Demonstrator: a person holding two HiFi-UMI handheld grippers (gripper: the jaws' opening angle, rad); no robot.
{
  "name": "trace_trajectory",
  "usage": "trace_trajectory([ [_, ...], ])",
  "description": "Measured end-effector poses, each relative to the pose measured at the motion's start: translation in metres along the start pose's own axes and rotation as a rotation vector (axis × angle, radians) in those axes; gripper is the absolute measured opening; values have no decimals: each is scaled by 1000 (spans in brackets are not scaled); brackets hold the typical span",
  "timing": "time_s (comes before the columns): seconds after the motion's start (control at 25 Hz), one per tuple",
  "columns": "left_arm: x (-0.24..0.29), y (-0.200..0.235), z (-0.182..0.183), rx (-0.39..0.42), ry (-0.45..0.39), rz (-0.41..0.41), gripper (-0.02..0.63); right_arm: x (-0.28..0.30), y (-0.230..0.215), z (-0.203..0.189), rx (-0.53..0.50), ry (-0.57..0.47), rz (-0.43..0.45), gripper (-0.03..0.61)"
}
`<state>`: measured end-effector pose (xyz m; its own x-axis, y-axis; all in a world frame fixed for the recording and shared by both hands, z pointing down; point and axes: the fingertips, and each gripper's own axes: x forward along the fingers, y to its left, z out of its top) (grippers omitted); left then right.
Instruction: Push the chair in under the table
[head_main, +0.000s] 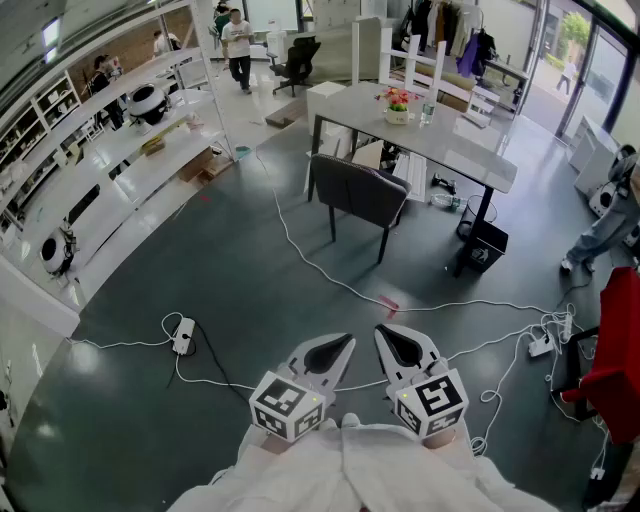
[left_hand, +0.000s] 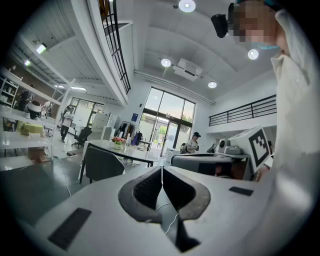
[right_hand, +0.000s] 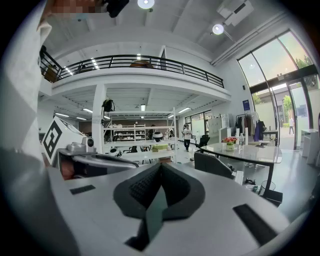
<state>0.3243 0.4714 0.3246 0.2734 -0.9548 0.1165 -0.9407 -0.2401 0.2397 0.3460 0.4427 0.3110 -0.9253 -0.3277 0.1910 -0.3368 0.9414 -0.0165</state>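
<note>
chair (head_main: 357, 192) seat hidden, table (head_main: 450, 145) just beyond

All three views toward distant chair (head_main: 357, 192)

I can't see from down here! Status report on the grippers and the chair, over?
Both shut and empty: left gripper, right gripper. Chair pulled out from table, untouched, far ahead. White cable lies across the floor between.

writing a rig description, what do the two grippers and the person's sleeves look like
The left gripper and right gripper are pale grey shells with dark ridged pads tapering to a point. Each carries a white cube printed with black square markers. The sleeves are white.
</note>
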Motion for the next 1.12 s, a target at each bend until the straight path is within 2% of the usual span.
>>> trace_trajectory([
  [0.52,-3,2,-3,-5,12,20,18,-5,2,-6,25,6,5,31],
  [0.76,3,0,-9,-26,22,23,18,-8,-7,-14,122,-18,5,32],
  [0.88,7,1,-10,-16,27,23,18,-3,-7,-23,100,17,20,32],
  [1.12,21,3,-7,-16,2,44,18,5,-15,-24,52,18,54,32],
])
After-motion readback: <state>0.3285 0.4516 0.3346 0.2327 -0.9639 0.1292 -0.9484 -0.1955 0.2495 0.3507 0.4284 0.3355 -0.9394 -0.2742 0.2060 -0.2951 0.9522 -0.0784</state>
